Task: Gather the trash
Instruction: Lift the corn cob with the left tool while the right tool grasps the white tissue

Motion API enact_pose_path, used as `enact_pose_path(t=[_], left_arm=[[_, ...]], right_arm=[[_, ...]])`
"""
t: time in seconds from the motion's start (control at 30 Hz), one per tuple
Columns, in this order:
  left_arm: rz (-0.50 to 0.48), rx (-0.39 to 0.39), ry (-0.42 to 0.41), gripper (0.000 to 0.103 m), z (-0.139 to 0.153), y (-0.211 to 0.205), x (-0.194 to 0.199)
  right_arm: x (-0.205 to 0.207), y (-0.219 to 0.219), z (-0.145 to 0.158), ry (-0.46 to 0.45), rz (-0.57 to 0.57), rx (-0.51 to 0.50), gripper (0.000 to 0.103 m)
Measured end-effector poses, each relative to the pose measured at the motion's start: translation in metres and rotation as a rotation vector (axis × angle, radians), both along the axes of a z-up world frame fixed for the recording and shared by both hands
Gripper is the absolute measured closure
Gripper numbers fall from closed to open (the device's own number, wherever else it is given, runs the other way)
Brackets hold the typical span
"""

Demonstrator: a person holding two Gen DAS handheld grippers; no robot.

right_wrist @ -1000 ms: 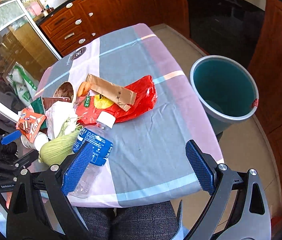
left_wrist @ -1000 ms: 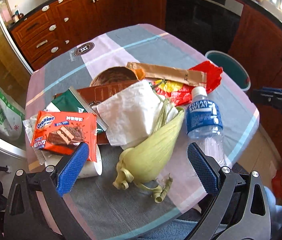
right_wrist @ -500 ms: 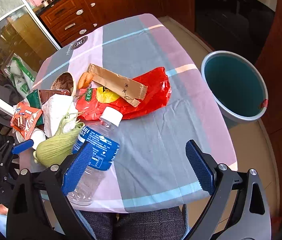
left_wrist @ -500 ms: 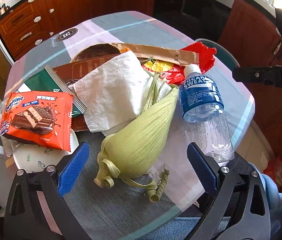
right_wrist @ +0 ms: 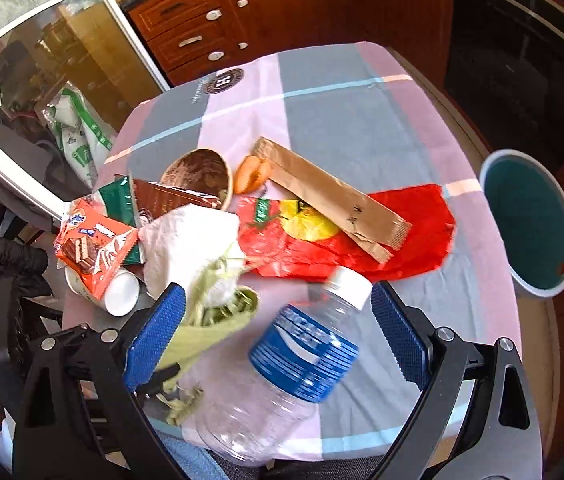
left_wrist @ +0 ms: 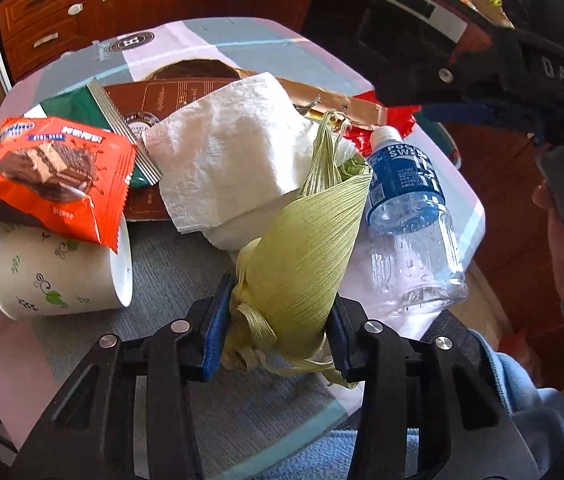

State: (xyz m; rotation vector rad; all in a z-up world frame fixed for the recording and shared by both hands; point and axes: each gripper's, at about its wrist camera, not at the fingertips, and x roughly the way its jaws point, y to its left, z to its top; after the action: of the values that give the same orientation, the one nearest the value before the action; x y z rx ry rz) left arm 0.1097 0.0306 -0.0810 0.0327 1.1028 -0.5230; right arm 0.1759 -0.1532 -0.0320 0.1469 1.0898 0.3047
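My left gripper (left_wrist: 276,330) is shut on the base of a green corn husk (left_wrist: 306,256), which also shows in the right wrist view (right_wrist: 206,328). My right gripper (right_wrist: 278,344) is open, its blue pads on either side of a clear plastic bottle with a blue label (right_wrist: 294,364); the bottle lies beside the husk in the left wrist view (left_wrist: 410,212). On the table lie a white napkin (left_wrist: 226,156), an orange wafer packet (left_wrist: 46,176), a paper cup on its side (left_wrist: 54,276), a red bag (right_wrist: 362,240) and a brown paper sleeve (right_wrist: 330,196).
A teal trash bin (right_wrist: 530,224) stands on the floor right of the checked tablecloth (right_wrist: 338,112). A brown bowl (right_wrist: 198,170) and orange peel (right_wrist: 252,174) lie further back. Wooden cabinets (right_wrist: 282,12) line the far wall. A glass door (right_wrist: 34,64) is at left.
My left gripper moved forward and shut on the corn husk. My right gripper moved down and in over the bottle, which now lies between its open fingers.
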Motion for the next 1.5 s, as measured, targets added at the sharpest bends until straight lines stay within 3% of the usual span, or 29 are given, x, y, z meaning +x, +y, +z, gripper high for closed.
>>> enact_pose_path(t=[0.17,0.33,0.37,0.4,0.53,0.67,0.8,1.0,1.3,1.5], left_arm=[[0.020,-0.065,0.035,0.058,-0.006,0.012,-0.004],[0.035,-0.117,0.056,0.056,-0.010,0.020,-0.005],[0.035,-0.118,0.055,0.054,-0.011,0.020,-0.005],[0.035,-0.121,0.057,0.053,-0.012,0.020,-0.007],[0.023,-0.120,0.076,0.048,-0.017,0.014,-0.009],[0.007,-0.087,0.054,0.046,-0.016,0.002,-0.013],[0.013,-0.050,0.032,0.057,-0.009,-0.006,-0.017],[0.075,-0.030,0.003,0.059,0.010,0.001,-0.021],[0.142,-0.063,-0.139,0.059,0.085,0.017,-0.027],[0.144,-0.044,-0.204,0.059,0.122,0.003,0.005]], right_arm=[[0.018,0.057,-0.004,-0.012,0.161,0.010,0.013],[0.035,0.089,-0.027,0.023,0.223,-0.069,0.013],[0.036,0.091,-0.032,0.034,0.229,-0.078,0.017],[0.035,0.091,-0.034,0.037,0.233,-0.082,0.032],[0.038,0.082,-0.033,0.028,0.206,-0.083,0.075],[0.039,0.065,-0.017,0.001,0.162,-0.029,0.083],[0.037,0.052,0.002,-0.040,0.135,0.008,0.089],[0.033,0.024,0.030,-0.099,0.075,0.088,0.094],[0.021,-0.025,0.064,-0.184,-0.006,0.176,0.094],[0.009,-0.073,0.082,-0.247,-0.089,0.200,0.094]])
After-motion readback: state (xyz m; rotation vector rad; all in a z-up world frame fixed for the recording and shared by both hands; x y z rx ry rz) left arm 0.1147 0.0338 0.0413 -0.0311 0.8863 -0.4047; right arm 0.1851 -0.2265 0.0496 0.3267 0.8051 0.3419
